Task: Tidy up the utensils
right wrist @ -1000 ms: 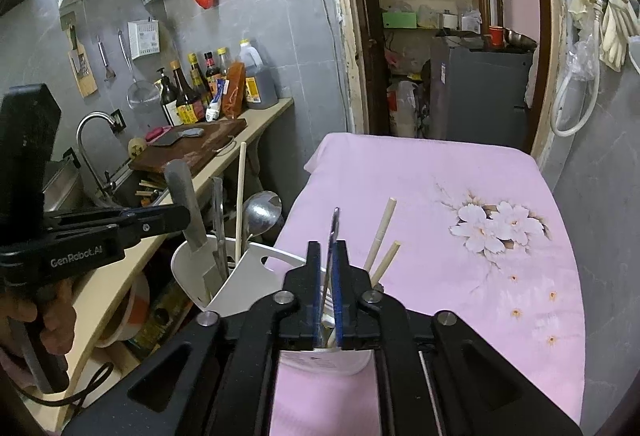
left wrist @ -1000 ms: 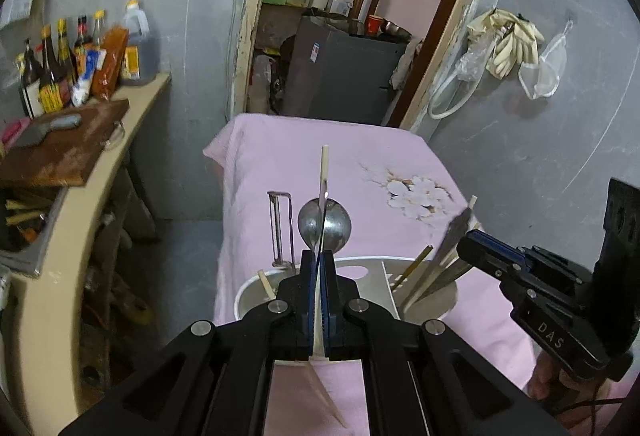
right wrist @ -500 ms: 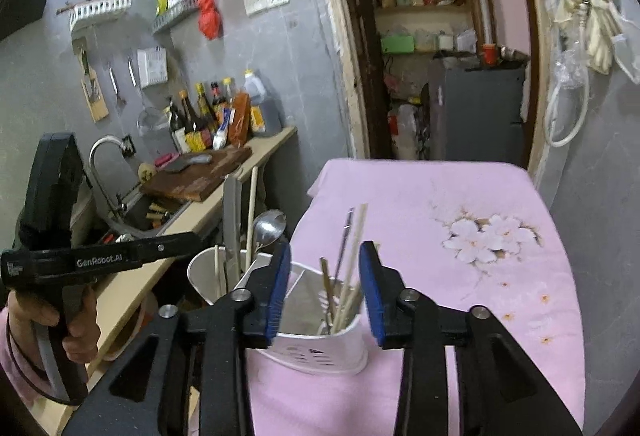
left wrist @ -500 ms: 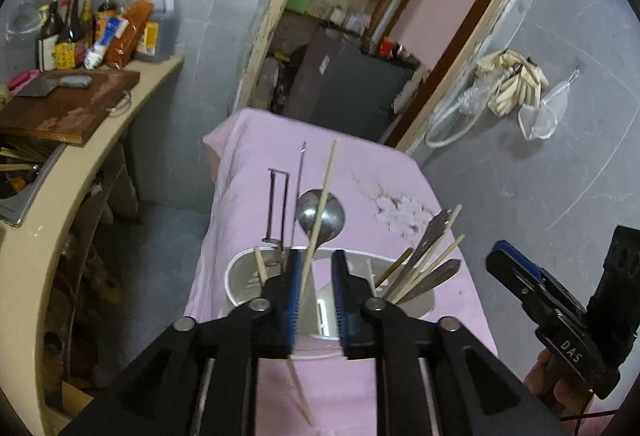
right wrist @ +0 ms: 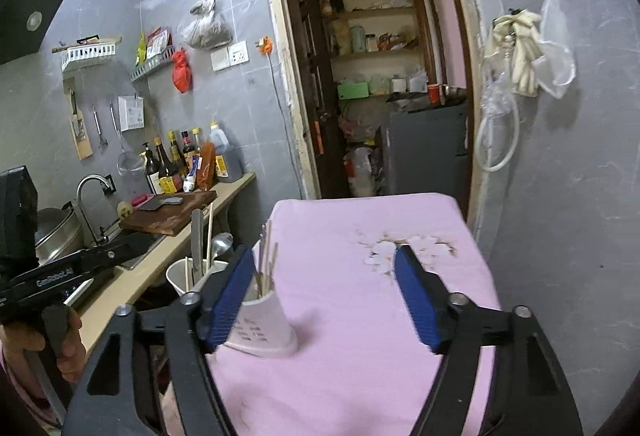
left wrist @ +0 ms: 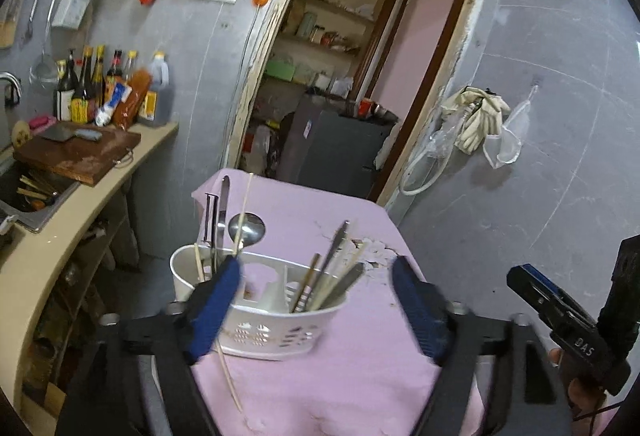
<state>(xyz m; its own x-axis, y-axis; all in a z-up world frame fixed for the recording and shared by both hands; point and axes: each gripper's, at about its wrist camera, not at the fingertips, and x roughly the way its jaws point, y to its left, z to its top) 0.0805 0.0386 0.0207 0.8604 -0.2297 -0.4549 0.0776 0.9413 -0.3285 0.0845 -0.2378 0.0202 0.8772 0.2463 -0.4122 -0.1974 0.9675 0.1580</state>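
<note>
1. The left tongs [left wrist: 316, 296] stand wide, their blue pads [left wrist: 214, 310] well apart; the jaws have just been opening. A thin pale chopstick [left wrist: 244, 211] crosses in front of the left pad, its lower end slanting down over the pink cloth; whether it touches the pad I cannot tell.
2. The right tongs [right wrist: 324, 292] are likewise spread wide, having just been opening, with nothing pressed between their blue pads [right wrist: 230, 296]. In the left wrist view they show at the right edge, gripped by a hand [left wrist: 576, 392].
3. Just beyond the left tongs, the white plastic utensil caddy [left wrist: 272, 332] stands upright on the table [left wrist: 340, 376], which is draped in a pink flowered cloth. In the right wrist view it sits at the table's left edge, partly behind the left pad.
4. In the caddy's left compartment stand a peeler [left wrist: 209, 211], a flat metal handle, a short chopstick and a steel spoon [left wrist: 247, 227] with its bowl upward.
5. The right compartment holds a leaning bundle of chopsticks [left wrist: 340, 272] and dark-handled pieces, fanned toward the right.
6. The middle compartment looks bare of utensils from this angle.
7. To the left runs a beige kitchen counter with a wooden chopping board [left wrist: 76, 155], a cleaver [left wrist: 60, 133] on it, and a row of sauce bottles [left wrist: 108, 91] against the grey tiled wall.
8. Farther back, a doorway [right wrist: 380, 75] opens onto shelves and a dark cabinet.
</note>
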